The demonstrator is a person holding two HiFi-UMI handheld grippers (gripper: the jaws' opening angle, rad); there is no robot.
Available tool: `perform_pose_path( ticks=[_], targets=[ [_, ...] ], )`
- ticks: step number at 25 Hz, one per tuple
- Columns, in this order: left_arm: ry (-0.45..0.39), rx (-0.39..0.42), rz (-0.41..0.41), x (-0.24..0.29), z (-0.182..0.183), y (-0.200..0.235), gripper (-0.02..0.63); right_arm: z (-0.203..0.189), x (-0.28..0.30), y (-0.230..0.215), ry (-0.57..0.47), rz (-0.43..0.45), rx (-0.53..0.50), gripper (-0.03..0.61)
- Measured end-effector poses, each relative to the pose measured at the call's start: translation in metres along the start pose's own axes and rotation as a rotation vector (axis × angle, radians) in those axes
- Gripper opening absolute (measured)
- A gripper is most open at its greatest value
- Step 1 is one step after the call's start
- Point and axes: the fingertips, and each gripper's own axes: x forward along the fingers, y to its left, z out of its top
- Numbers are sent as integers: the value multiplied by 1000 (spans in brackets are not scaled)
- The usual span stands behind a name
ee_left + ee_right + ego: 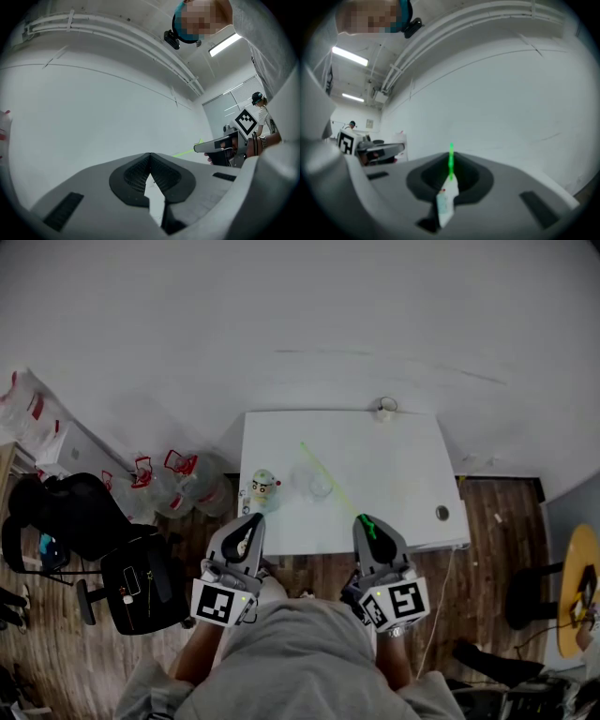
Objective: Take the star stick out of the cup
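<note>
Table [394, 446]: white, against a plain wall, seen from above.
Chair [141, 582]: black, on the wooden floor left of the table.
Left gripper [251, 519]: held over the table's near edge, its jaws closed together with nothing between them.
Right gripper [365, 523]: beside the left one, over the same edge, its jaws clamped on the lower end of the star stick.
Star stick [451, 157]: thin and green, running from the right gripper's jaws out over the table. It passes just beside the cup and appears to be clear of it, though the head view is too small to be sure.
Tag [445, 201]: white, hanging at the stick's gripped end.
Cup [322, 487]: clear, standing mid-table.
Figurine [263, 487]: small, near the table's left edge.
</note>
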Motion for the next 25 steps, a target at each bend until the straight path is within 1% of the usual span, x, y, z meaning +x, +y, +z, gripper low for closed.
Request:
perform_pose_path(
  ticks=[4,8,25],
  targets=[
    [4,1,4,-4,-6,-1,32,-1,-1,0,-6,8,15,44],
    [13,-16,15,-6,-9,-4,32,0,-2,-3,-19,14,31,44],
    [13,-18,22,-10,-12,-11,32,-4,-6,-1,-17,32,35,44]
  ],
)
